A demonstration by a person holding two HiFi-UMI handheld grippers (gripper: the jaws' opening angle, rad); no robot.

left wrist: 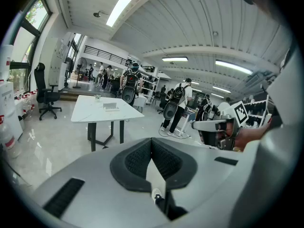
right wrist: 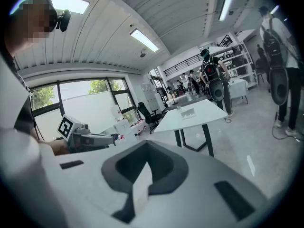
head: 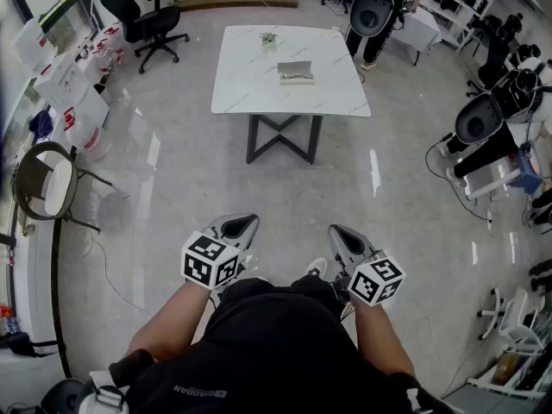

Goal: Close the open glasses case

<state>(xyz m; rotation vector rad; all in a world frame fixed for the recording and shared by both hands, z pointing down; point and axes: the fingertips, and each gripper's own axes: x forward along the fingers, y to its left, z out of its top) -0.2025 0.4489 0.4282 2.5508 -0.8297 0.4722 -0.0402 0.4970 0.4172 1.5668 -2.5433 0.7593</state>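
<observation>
The open glasses case (head: 296,72) lies on a white marble-look table (head: 250,84) several steps ahead of me; it also shows small in the left gripper view (left wrist: 111,107) and the right gripper view (right wrist: 188,112). Both grippers are held close to my body, far from the table. My left gripper (head: 240,228) (left wrist: 152,141) has its jaws together with nothing between them. My right gripper (head: 343,238) (right wrist: 148,146) looks the same, jaws meeting and empty. Each gripper camera catches the other gripper at its side: the right gripper (left wrist: 223,125), the left gripper (right wrist: 88,139).
A small object (head: 270,38) sits near the table's far edge. A black office chair (head: 147,20) and white boxes (head: 73,93) stand at the left, a round chair (head: 47,184) nearer. Black machines (head: 483,115) and cables line the right. A person (head: 375,7) stands beyond the table.
</observation>
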